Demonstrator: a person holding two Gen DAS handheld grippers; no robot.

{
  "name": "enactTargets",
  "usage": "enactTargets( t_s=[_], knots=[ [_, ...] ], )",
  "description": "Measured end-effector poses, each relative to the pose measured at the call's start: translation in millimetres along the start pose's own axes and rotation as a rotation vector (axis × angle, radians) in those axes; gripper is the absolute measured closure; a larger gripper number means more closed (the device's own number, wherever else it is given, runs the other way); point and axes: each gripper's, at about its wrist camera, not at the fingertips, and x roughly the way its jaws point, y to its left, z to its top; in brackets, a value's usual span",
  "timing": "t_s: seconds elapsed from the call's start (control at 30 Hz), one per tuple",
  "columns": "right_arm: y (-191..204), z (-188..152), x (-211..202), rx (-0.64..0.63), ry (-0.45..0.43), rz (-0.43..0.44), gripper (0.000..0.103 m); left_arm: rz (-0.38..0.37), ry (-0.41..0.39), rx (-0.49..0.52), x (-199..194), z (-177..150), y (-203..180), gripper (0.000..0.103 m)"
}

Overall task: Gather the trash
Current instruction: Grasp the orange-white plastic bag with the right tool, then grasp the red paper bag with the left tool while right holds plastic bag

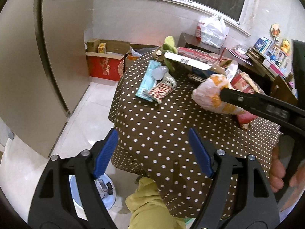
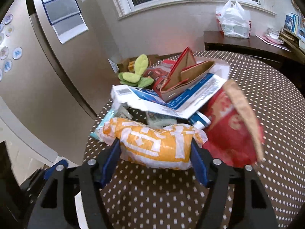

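A crumpled orange-and-white plastic bag [image 2: 154, 143] lies on the polka-dot table [image 2: 266, 114] in front of a trash pile. My right gripper [image 2: 155, 159] has its blue pads on both sides of the bag and grips it; in the left wrist view the bag [image 1: 209, 93] sits in that black gripper [image 1: 226, 95]. A red torn package [image 2: 228, 126] lies right of the bag. My left gripper [image 1: 152, 152] is open and empty over the table's near edge. A teal packet [image 1: 147, 80] and a red-white wrapper [image 1: 162, 90] lie further back.
Flattened blue-white and red cartons [image 2: 171, 97] and a green plush [image 2: 137, 72] sit behind the bag. A light blue bin [image 1: 106, 190] stands on the floor below the left gripper. A fridge [image 1: 28, 66] is at left. Cardboard boxes [image 1: 106, 64] stand by the wall.
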Motion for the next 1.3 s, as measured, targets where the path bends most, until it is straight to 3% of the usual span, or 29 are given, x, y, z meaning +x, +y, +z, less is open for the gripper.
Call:
enactTargets(
  t_s=[0.3,0.37,0.43,0.73,0.87,1.23,1.3],
  knots=[
    [-32.3,-17.7,-79.3,0.061,-0.122,0.006,0.035,-0.079,-0.021,0.047,-12.1,5.8,-40.7,0.027],
    [-41.9,-20.6,-93.4,0.08,-0.146,-0.021,0.035,-0.101,-0.028,0.069,-13.4,7.7,-55.4,0.019],
    [-55.1,-21.7,-106.1,0.102,-0.173,-0.048,0.035,-0.129,-0.034,0.088,-13.7,9.9,-71.1,0.018],
    [-116.0,-25.9,-128.2,0.202,-0.206,-0.148,0.035,-0.253,-0.021,0.17,6.6,21.9,-139.6,0.013],
    [-143.1,-28.5,-127.1,0.247,-0.199,-0.183,0.035,-0.302,0.031,0.187,28.8,28.5,-167.3,0.011],
    [-178.6,-26.0,-106.8,0.268,-0.175,-0.241,0.035,-0.212,0.135,0.155,96.4,40.5,-208.3,0.011],
    [-181.2,-26.5,-104.9,0.267,-0.171,-0.241,0.035,-0.194,0.118,0.144,100.8,41.7,-209.9,0.02]
  ],
)
